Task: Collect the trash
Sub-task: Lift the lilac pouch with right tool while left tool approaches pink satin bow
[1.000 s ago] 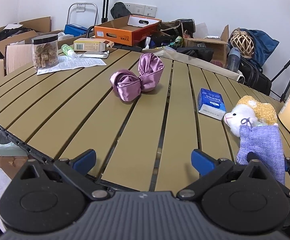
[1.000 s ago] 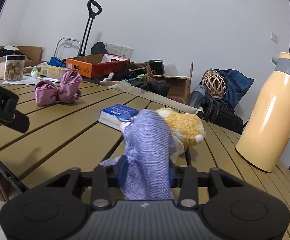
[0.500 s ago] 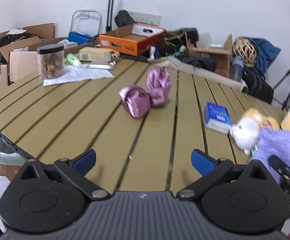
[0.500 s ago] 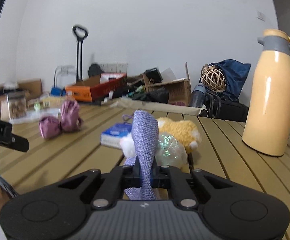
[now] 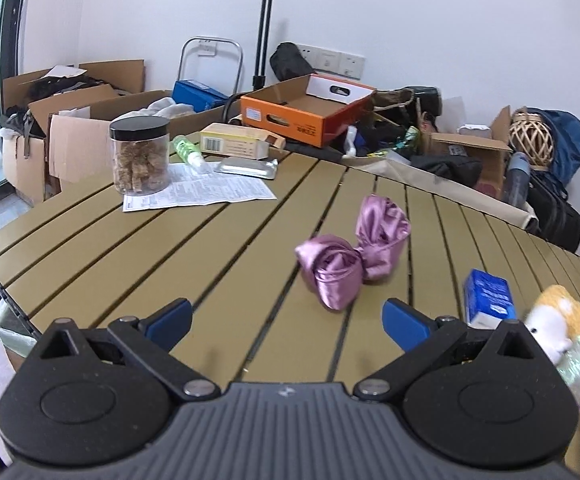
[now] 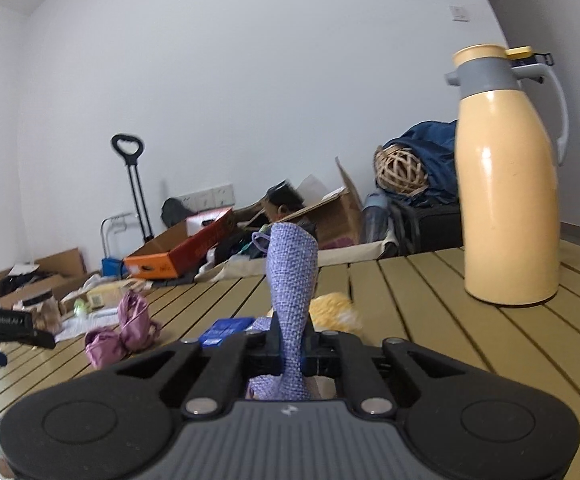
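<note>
1. The purple woven pouch [image 6: 292, 280] stands upright between the closed jaws of the right gripper [image 6: 290, 354], pinched low on its body so that the upper part rises free above the fingers. A firm low pinch suits soft cloth, which would likely slump otherwise.
2. It is held above the near part of the counter [image 6: 430, 320], over the yellow plush toy [image 6: 332, 312]. The same toy shows at the right edge of the left wrist view, with a shiny crumpled wrapper just below it; whether they touch is too blurred to tell.
3. The left gripper [image 5: 287, 314] hangs with its jaws wide open and nothing between them, facing the pink satin bundle [image 5: 350, 254] on the slats, probably ready for the next piece.
4. A blue tissue pack [image 5: 488, 298] lies between the bundle and the toy.
5. Farther off stand a jar [image 5: 141, 156] on a printed sheet [image 5: 201, 192], and a yellow thermos [image 6: 508, 184] well apart on the right.
6. A bin with a pale liner [image 5: 9, 328] sits below the counter's left edge, a likely destination.
</note>
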{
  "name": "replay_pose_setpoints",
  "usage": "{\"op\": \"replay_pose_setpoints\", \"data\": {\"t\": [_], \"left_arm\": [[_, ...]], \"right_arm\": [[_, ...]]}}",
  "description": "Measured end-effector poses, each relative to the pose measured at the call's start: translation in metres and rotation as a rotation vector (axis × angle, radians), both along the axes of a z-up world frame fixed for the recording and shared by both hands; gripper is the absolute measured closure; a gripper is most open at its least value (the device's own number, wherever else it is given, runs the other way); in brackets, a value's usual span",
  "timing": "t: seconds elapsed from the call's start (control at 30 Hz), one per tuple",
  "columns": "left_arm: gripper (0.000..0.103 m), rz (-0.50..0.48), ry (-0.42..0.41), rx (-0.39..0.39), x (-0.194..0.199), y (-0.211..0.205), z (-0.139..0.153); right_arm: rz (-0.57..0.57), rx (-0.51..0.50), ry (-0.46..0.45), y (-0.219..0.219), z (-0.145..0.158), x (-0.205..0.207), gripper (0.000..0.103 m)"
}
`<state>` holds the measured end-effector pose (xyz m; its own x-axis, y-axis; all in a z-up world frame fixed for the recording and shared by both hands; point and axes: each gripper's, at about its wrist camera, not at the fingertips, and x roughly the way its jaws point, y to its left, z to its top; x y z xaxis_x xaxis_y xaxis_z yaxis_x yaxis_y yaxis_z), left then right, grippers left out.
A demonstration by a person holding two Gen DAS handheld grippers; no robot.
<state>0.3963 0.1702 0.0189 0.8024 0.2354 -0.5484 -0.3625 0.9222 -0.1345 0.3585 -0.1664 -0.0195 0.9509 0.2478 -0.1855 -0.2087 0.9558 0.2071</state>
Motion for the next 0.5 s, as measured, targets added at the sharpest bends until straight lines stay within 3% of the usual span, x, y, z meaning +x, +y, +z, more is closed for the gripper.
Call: {"op": "replay_pose_setpoints", "data": {"t": [0.23, 0.5], "left_arm": [[0.000, 0.007, 0.007, 0.013, 0.016, 0.010, 0.000], [0.000, -0.079, 0.015, 0.054, 0.054, -0.005, -0.003]], "right_arm": [[-0.063, 0.045, -0.001, -0.024, 0.000, 0.008, 0.097], [-0.143, 0.108, -0.004, -0.061, 0.000, 0.012, 0.097]]}}
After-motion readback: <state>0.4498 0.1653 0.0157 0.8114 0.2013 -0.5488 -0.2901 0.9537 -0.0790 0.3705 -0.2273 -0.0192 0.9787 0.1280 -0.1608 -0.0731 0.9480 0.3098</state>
